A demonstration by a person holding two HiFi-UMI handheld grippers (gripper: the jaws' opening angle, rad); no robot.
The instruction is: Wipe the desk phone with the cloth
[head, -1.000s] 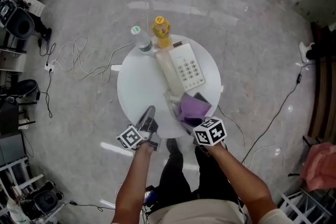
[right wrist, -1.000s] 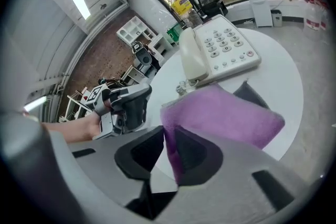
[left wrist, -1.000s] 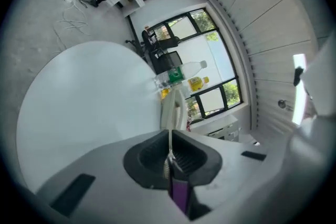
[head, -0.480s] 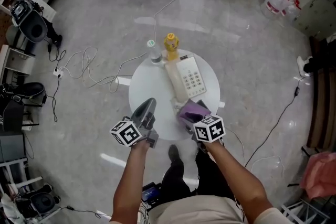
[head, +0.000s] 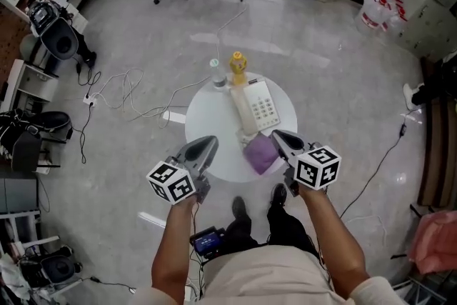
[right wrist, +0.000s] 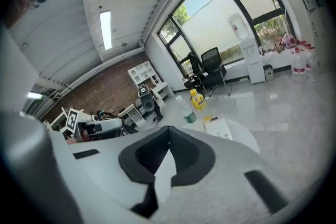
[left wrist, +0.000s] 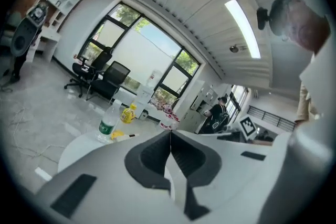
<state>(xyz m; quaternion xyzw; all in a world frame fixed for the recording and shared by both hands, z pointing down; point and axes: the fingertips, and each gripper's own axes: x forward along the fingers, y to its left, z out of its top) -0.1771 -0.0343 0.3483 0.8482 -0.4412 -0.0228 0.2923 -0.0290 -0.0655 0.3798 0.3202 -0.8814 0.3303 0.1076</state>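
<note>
Seemingly wrapping up: left gripper [head: 211,141] and right gripper [head: 276,133] are hovering above the round table [head: 209,119], both pressed together and empty, the right's jaws having just been closing. The purple cloth [head: 260,154] is lying just beside the desk phone [head: 260,105]; more wiping means re-pinching it.

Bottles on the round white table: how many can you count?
2. The clear plastic bottle with a green label stands at the table's far edge; the yellow bottle stands just right of it. None looks hidden.

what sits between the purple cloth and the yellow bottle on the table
The desk phone lies between the purple cloth and the yellow bottle; the head view shows it.
</note>
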